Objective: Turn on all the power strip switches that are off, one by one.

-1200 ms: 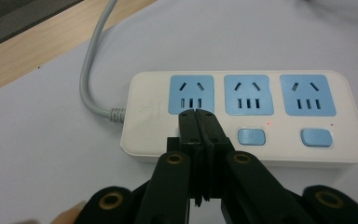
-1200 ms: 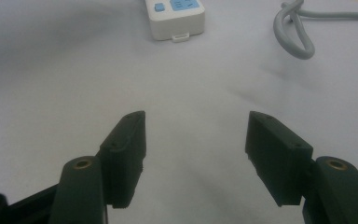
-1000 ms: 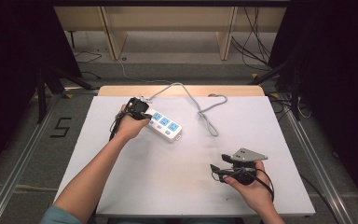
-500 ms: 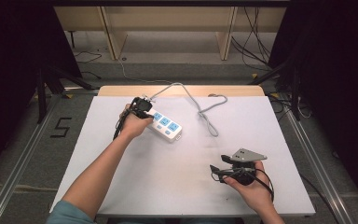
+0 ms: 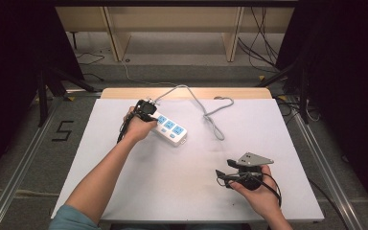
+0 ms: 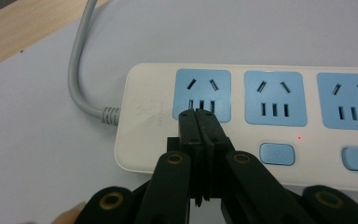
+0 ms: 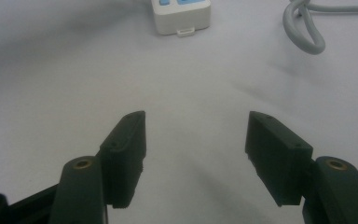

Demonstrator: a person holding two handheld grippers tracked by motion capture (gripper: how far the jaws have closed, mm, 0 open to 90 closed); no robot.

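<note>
I am pressing my left gripper, jaws squeezed together on nothing, against the power strip near the table's far edge: light, rigid, slick plastic, best gripped across its narrow sides, while my right gripper is hanging wide open and empty.

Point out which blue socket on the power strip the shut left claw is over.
The end socket nearest the grey cord; the left claw tips overlap it, others sit clear.
</note>
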